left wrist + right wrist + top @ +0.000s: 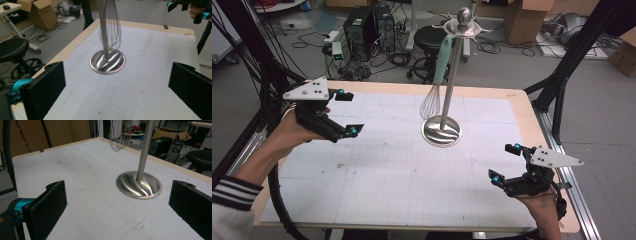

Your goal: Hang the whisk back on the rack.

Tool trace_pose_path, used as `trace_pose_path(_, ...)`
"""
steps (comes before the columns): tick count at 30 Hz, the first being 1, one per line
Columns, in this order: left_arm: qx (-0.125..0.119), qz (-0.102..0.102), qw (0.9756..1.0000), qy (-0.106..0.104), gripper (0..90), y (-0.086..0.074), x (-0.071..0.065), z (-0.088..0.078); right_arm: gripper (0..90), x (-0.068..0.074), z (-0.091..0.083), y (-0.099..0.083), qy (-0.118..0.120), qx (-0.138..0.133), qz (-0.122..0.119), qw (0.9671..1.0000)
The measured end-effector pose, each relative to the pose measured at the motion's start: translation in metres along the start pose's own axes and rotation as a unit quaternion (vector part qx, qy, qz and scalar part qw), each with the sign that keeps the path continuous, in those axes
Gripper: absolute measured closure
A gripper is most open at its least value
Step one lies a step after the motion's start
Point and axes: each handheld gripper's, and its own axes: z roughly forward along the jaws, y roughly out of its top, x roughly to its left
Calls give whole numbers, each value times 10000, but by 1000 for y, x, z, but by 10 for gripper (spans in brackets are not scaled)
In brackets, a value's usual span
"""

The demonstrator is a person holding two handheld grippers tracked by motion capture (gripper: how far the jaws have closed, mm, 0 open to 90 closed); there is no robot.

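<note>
A steel utensil stand (451,80) rises from a round shiny base (441,131) at the middle of the white mat. A whisk (433,97) with a pale teal handle hangs from the stand's top ring, its wire head just above the table. My left gripper (348,113) hovers open at the left of the mat, its jaws wide apart and pointing at the stand base (107,61) and the whisk wires (111,27). My right gripper (505,163) is open near the front right corner, facing the base (139,185) with the whisk wires (119,137) behind. Both hold nothing.
A gridded white mat (387,170) covers the wooden table. Beyond the far edge stand a black stool (429,40), computer towers (367,30) and cardboard boxes (524,20) on the floor. Black frame legs (567,65) rise at the right.
</note>
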Motion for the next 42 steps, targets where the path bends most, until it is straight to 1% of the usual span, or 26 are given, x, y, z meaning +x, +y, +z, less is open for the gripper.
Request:
trace_pose_path(1,-41,-9,10000,38,17,-4,-2,-4,7,0,0,0,7,4,20,10000)
trace_pose_path(3,-9,1,10000,66,17,-14,-6,-11,7,0,1,-1,5,14,25,10000)
trace_pose_path(5,45,2,9999,142,17,-24,-9,-17,7,0,2,-2,17,26,50,10000)
trace_pose_path(7,6,-56,9998,182,17,-34,-12,-22,7,-1,2,-3,22,23,58,10000)
trace_pose_path(9,-53,-72,9998,186,17,-44,-16,-26,7,-1,2,-3,8,10,62,10000)
trace_pose_path(12,-95,-125,9996,227,17,-60,-21,-29,7,-2,2,-4,-1,24,89,10000)
trace_pose_path(13,-87,-115,9996,249,17,-65,-22,-30,6,-2,2,-4,-4,18,70,10000)
trace_pose_path(14,-89,-114,9995,270,17,-70,-24,-29,7,-2,2,-4,-14,22,111,9999)
trace_pose_path(15,-121,-132,9995,259,17,-75,-25,-29,7,-2,1,-4,-13,25,105,9999)
trace_pose_path(16,-187,-201,9993,254,17,-81,-27,-28,7,-2,1,-5,-15,28,112,9999)
trace_pose_path(18,-277,-256,9990,251,17,-89,-29,-28,7,-3,2,-5,-19,30,101,9999)
trace_pose_path(20,-339,-310,9985,293,17,-98,-30,-28,7,-3,2,-6,-26,39,122,9999)
trace_pose_path(24,-340,-351,9983,311,17,-109,-32,-28,6,-4,2,-7,-19,54,118,9999)
trace_pose_path(27,-249,-358,9987,275,17,-115,-33,-28,7,-4,3,-7,-22,67,134,9999)
trace_pose_path(30,-195,-388,9989,199,17,-118,-33,-29,7,-4,3,-8,-27,89,142,9999)
trace_pose_path(31,-198,-366,9989,217,17,-119,-33,-30,7,-4,4,-8,-33,83,147,9999)
trace_pose_path(33,-299,-443,9983,221,17,-122,-33,-32,7,-4,4,-9,-29,90,164,9998)
trace_pose_path(34,-367,-463,9980,205,17,-124,-33,-33,7,-4,4,-9,-27,87,151,9998)
trace_pose_path(36,-425,-487,9977,214,17,-128,-32,-35,7,-4,4,-10,-25,107,164,9998)
trace_pose_path(37,-392,-513,9977,187,17,-129,-32,-34,7,-5,4,-10,-33,114,161,9998)
trace_pose_path(38,-315,-554,9978,204,17,-130,-31,-34,7,-5,4,-10,-34,118,158,9998)
trace_pose_path(39,-304,-539,9978,247,17,-131,-31,-34,7,-5,5,-11,-27,126,198,9997)
trace_pose_path(40,-334,-581,9974,254,17,-132,-30,-35,7,-5,5,-11,-27,130,186,9997)
trace_pose_path(42,-342,-568,9975,249,17,-132,-29,-35,7,-5,5,-11,-35,131,165,9998)
